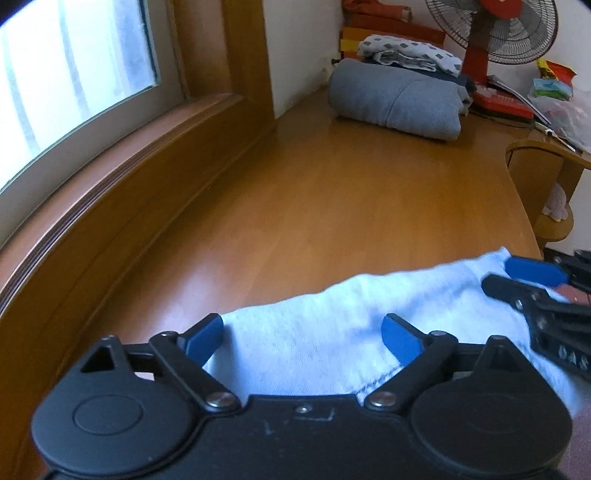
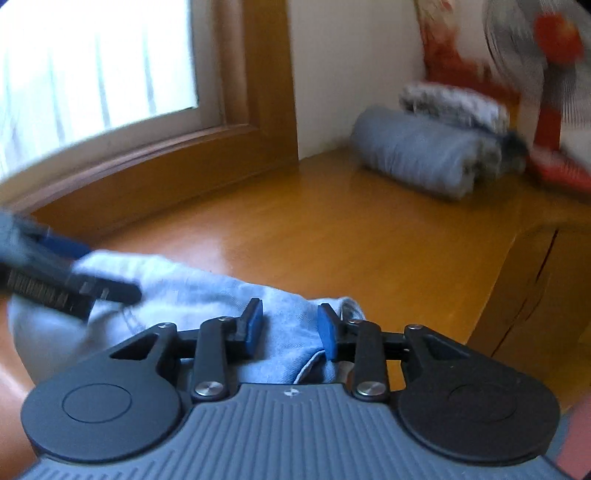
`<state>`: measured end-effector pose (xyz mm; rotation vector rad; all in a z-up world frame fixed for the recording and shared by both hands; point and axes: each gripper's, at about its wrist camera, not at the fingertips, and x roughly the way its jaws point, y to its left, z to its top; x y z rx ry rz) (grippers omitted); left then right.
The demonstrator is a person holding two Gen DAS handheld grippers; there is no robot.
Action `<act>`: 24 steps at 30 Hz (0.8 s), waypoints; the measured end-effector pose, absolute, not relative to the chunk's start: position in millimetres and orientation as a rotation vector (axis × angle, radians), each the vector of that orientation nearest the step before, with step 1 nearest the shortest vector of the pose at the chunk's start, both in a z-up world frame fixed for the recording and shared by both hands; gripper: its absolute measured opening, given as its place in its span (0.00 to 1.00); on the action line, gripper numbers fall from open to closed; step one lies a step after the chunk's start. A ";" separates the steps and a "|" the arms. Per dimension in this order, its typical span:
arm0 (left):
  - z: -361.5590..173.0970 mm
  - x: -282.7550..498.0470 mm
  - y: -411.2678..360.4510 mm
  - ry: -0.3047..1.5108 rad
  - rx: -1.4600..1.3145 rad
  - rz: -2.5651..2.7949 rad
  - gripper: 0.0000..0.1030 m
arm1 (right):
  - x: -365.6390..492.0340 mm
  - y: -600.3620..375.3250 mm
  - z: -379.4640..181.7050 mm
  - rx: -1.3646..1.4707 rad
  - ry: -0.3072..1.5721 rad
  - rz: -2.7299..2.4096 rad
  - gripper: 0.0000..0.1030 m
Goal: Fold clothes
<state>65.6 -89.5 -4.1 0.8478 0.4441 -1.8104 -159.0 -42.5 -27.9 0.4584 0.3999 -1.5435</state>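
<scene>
Left gripper (image 1: 303, 334) jaws wide, right gripper (image 2: 290, 326) jaws parted, over pale garment (image 1: 325, 332)

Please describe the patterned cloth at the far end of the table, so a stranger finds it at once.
Look to the table's far corner, beside the red fan. A folded grey garment lies there; the patterned cloth sits on top, the only white one with small grey diamonds.

Wooden tabletop (image 1: 314, 192), frosted window (image 1: 70, 81) in a wooden frame, red pedestal fan (image 1: 491, 33) — far corner, plastic bags (image 1: 557, 96)
</scene>
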 end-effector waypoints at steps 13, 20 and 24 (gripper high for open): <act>17.1 65.8 -56.1 0.491 0.825 -1.773 0.89 | -145.9 13.0 -12.7 0.586 0.309 -1.573 0.42; 33.1 76.1 -20.2 0.538 0.790 -1.778 0.89 | -143.9 51.6 6.2 0.553 0.275 -1.600 0.47; 37.5 79.0 -1.3 0.530 0.789 -1.758 0.89 | -133.6 69.1 10.5 0.504 0.289 -1.582 0.50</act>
